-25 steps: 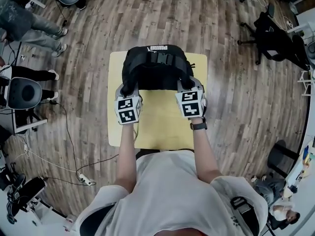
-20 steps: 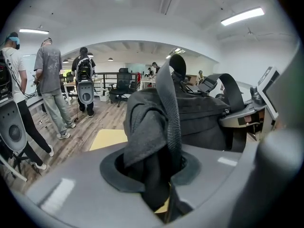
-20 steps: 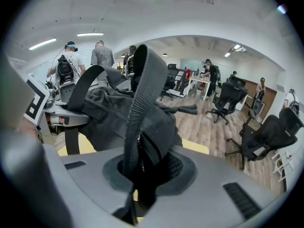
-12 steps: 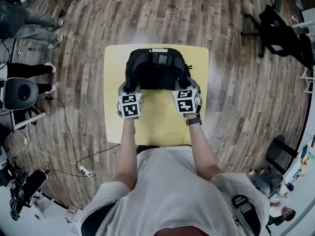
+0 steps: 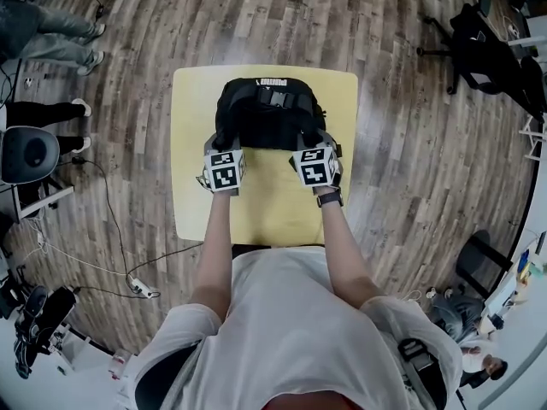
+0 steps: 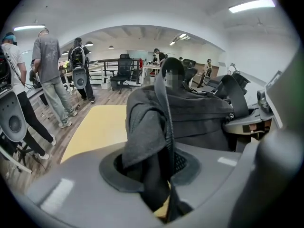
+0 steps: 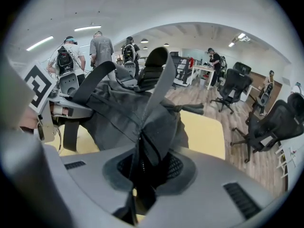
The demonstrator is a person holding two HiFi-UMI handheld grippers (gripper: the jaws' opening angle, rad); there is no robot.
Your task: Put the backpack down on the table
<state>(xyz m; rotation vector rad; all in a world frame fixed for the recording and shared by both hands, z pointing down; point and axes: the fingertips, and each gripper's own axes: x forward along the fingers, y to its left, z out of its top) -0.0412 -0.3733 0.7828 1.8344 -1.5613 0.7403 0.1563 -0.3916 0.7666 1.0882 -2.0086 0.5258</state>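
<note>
A black backpack (image 5: 270,114) is over the far half of the small yellow table (image 5: 265,199), held at its near side by both grippers; whether its bottom touches the top I cannot tell. My left gripper (image 5: 221,140) is shut on the backpack's left edge, where dark fabric and a strap (image 6: 164,127) run between its jaws. The right gripper (image 5: 311,137) is shut on the right edge, a fold of black fabric (image 7: 154,132) pinched between its pads. The backpack (image 6: 190,113) bulks up just beyond the left jaws, and the backpack (image 7: 118,108) spreads leftward in the right gripper view.
The table stands on a wooden floor (image 5: 410,169). Office chairs (image 5: 479,58) are at the far right, another chair (image 5: 30,152) at the left. People (image 6: 50,75) stand off to the left. A cable and power strip (image 5: 141,290) lie on the floor near left.
Both grippers have sunk together with the backpack toward the tabletop, and in the head view they look smaller and farther away. Their hold on the backpack is unchanged.
</note>
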